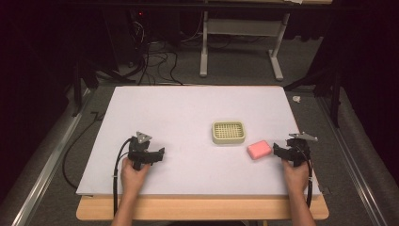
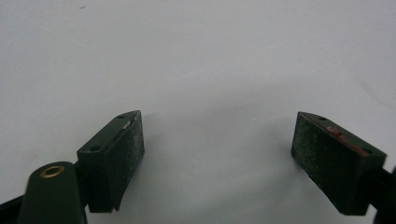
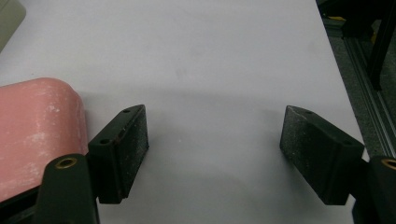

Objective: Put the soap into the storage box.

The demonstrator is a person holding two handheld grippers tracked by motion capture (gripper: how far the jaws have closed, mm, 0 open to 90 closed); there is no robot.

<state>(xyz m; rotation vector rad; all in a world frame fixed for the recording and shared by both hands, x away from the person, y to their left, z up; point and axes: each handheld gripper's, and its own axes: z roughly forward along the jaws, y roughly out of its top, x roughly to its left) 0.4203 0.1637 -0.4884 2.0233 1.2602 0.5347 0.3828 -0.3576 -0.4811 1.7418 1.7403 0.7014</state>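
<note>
A pink soap bar (image 1: 259, 149) lies on the white board (image 1: 188, 113), just right of a cream slotted soap dish (image 1: 228, 132). My right gripper (image 1: 288, 151) rests on the board right beside the bar, on its right. In the right gripper view its jaws (image 3: 215, 149) stand wide open over bare board, with the pink bar (image 3: 37, 130) outside the left pad (image 3: 122, 149). My left gripper (image 1: 149, 155) sits at the board's front left, open (image 2: 217, 154), with nothing between its pads.
The board lies on a wooden table (image 1: 202, 209). A small white scrap (image 1: 296, 99) sits off the board's far right corner. Metal rails (image 1: 353, 155) run along both sides. Cables (image 1: 155, 61) and a table frame (image 1: 244, 42) are on the floor beyond.
</note>
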